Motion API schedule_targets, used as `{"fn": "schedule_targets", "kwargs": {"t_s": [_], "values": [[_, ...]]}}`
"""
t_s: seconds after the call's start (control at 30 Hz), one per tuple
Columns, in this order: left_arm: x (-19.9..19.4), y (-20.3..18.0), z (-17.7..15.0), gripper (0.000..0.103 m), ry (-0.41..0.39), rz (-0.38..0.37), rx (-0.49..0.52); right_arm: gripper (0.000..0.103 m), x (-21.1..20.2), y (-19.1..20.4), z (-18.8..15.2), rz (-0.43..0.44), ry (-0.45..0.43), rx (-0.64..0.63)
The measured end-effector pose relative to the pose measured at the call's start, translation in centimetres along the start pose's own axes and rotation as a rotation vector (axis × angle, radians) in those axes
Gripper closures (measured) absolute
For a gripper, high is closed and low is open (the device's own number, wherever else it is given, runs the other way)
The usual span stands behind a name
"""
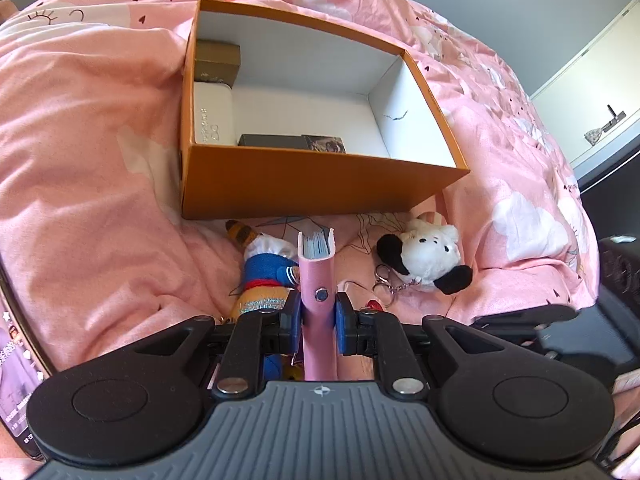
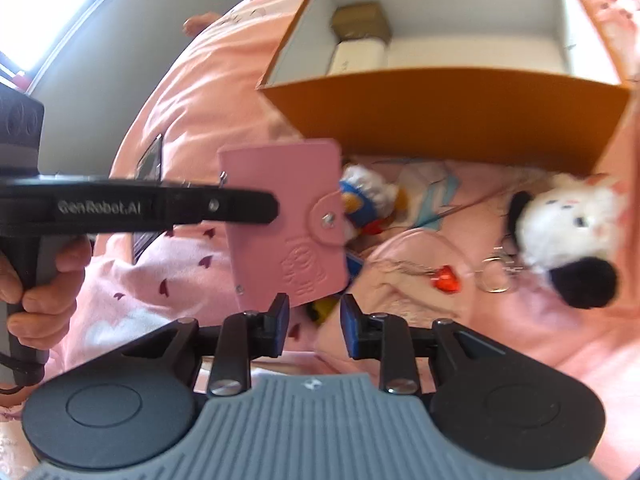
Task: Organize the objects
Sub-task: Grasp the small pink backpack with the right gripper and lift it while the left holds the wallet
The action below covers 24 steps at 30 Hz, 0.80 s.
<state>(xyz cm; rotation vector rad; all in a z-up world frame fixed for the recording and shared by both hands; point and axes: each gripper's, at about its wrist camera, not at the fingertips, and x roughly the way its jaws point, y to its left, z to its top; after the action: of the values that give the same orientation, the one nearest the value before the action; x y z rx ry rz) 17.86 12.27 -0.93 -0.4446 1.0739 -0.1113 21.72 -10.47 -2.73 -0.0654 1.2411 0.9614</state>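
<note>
My left gripper (image 1: 318,306) is shut on a pink snap-button card wallet (image 1: 316,276), held upright on its edge above the bed. In the right wrist view the wallet (image 2: 280,220) hangs flat-on, with the left gripper (image 2: 264,208) reaching in from the left. My right gripper (image 2: 314,322) is open just below the wallet's lower edge, with nothing between its blue pads. Beyond stands an open orange box (image 1: 320,184) with a white inside. It holds a brown box (image 1: 218,60), a white box (image 1: 212,112) and a dark flat box (image 1: 272,141).
On the pink bedcover (image 1: 100,160) in front of the box lie a duck plush in blue (image 1: 268,264), a white-and-black dog plush with a key ring (image 1: 428,256) and a red heart charm (image 2: 446,278). A phone (image 1: 16,380) lies at the left. A hand (image 2: 40,280) holds the left gripper's handle.
</note>
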Motion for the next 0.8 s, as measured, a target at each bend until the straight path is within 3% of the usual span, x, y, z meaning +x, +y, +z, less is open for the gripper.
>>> {"fn": "schedule_targets", "kwargs": {"t_s": [0.2,0.33,0.53,0.7,0.8], "values": [[1.4,0.2,-0.2,0.084,0.034,-0.003,-0.009,0.064,-0.3,-4.9,-0.9,-0.103,0.028,0.165],[2.1,0.1,-0.4,0.084,0.049,0.007,-0.024,0.057,1.4,-7.3,-1.5,-0.089,0.073,0.252],[2.8,-0.3,-0.6,0.083,0.024,0.036,-0.043,0.052,4.5,-9.3,-2.0,0.027,0.118,0.367],[2.6,-0.5,-0.6,0.084,0.015,0.047,-0.034,0.083,4.1,-9.2,-2.0,0.035,0.095,0.387],[2.2,-0.7,-0.5,0.084,0.009,0.044,-0.025,0.089,2.4,-8.2,-2.0,0.013,0.051,0.339]]}}
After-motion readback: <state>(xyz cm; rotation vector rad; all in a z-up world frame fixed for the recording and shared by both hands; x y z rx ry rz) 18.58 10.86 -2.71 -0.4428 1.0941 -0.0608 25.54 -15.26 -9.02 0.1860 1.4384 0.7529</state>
